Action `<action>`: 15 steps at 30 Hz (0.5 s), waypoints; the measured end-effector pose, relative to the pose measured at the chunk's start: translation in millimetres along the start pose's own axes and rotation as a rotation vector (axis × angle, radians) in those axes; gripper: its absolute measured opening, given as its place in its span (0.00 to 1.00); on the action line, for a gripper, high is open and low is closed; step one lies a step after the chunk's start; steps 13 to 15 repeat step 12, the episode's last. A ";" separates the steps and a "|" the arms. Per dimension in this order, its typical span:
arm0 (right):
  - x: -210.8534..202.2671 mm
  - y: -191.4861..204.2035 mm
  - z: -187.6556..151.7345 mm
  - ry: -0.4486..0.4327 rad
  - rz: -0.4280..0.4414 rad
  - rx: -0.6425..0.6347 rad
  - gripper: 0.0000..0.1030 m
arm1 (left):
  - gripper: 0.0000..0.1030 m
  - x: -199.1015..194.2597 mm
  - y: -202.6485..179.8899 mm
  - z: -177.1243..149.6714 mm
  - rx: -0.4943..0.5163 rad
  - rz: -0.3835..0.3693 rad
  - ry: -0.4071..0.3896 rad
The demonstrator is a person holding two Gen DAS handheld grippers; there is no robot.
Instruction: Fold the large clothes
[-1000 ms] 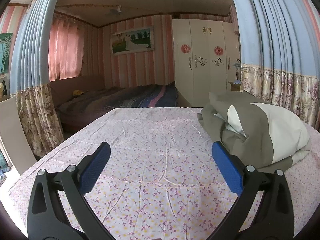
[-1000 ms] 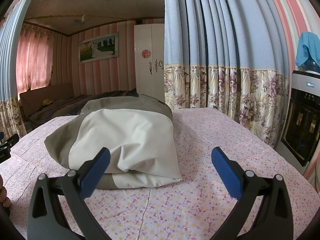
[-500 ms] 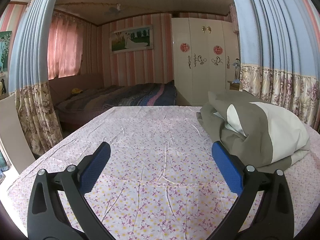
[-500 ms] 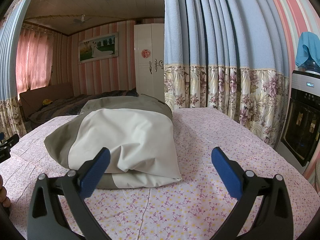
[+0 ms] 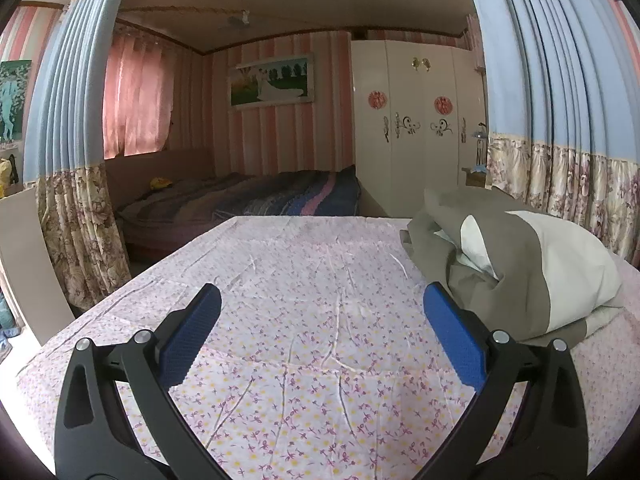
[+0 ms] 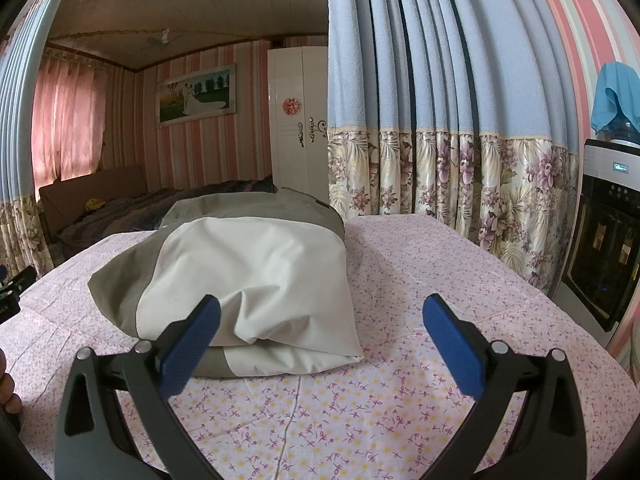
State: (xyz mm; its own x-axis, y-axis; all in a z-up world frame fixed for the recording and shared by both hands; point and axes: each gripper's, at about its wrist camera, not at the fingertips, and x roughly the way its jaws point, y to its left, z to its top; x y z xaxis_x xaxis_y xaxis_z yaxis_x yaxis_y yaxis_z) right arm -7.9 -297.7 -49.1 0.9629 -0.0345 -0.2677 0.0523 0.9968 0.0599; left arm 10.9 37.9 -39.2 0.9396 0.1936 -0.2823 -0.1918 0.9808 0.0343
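A folded olive and cream garment (image 6: 248, 272) lies in a thick bundle on the floral tablecloth (image 6: 400, 400). In the left wrist view the same garment (image 5: 532, 268) sits at the right, beyond the right finger. My left gripper (image 5: 322, 332) is open over bare cloth, left of the bundle, holding nothing. My right gripper (image 6: 320, 340) is open just in front of the bundle's near edge, its left finger (image 6: 188, 344) overlapping the cream panel in view, with nothing between the pads.
The table (image 5: 304, 264) is covered in pink flowered cloth. Blue and floral curtains (image 6: 440, 120) hang close behind on the right. A water dispenser (image 6: 604, 232) stands at far right. A bed (image 5: 248, 200) and white wardrobe (image 5: 416, 128) lie beyond. A hand (image 6: 8, 392) shows at the left edge.
The left wrist view has shifted slightly, the garment sitting a touch lower and further left. The right gripper and the bundle have not visibly moved.
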 end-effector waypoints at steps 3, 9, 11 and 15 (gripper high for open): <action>0.0 -0.4 -1.5 0.002 0.000 -0.001 0.98 | 0.97 4.9 0.2 -0.8 0.004 -0.012 0.033; 0.2 0.0 -1.1 0.003 -0.001 -0.001 0.98 | 0.97 2.1 -3.8 -1.2 0.021 0.000 0.023; -0.3 0.3 -0.7 0.002 -0.001 0.000 0.98 | 0.97 1.8 -4.3 -1.0 0.023 0.000 0.023; -0.2 0.0 -0.8 0.001 -0.001 0.000 0.98 | 0.97 1.9 -4.3 -0.9 0.022 0.001 0.024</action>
